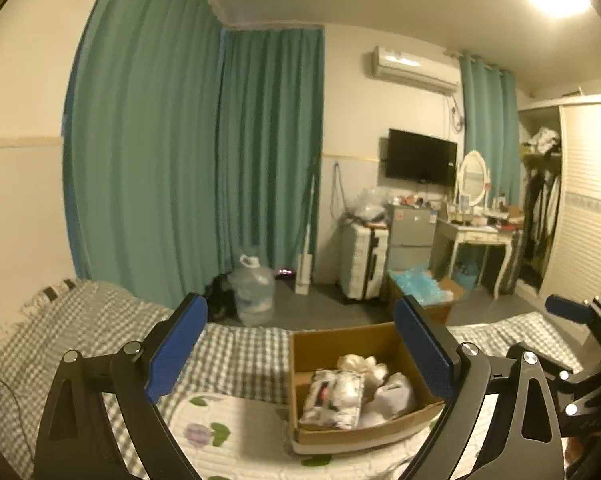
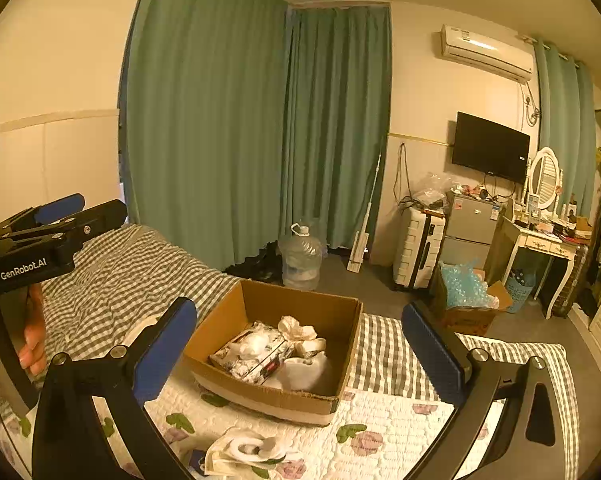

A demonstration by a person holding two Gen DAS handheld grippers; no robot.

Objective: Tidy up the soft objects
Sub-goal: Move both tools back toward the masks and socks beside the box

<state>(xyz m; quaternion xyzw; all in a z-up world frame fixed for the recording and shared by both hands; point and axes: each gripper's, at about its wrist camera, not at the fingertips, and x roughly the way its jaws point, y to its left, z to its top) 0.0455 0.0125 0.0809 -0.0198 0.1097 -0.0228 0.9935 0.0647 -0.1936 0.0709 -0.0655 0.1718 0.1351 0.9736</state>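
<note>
An open cardboard box (image 2: 274, 344) sits on the bed (image 2: 132, 268), near its foot edge, holding a floral tissue pack (image 2: 252, 354), a cream cloth bundle (image 2: 300, 332) and a white soft item (image 2: 304, 370). A white rolled cloth (image 2: 248, 450) lies on the flowered quilt (image 2: 380, 412) in front of the box. The left hand-held gripper (image 1: 300, 354) and right hand-held gripper (image 2: 300, 352) are both spread wide, empty, above the box

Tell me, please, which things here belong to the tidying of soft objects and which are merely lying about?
Job:
cardboard box
floral pack in it
cream cloth in it
white items on the quilt

Lying about:
water jug
suitcase
box of blue packing
</note>
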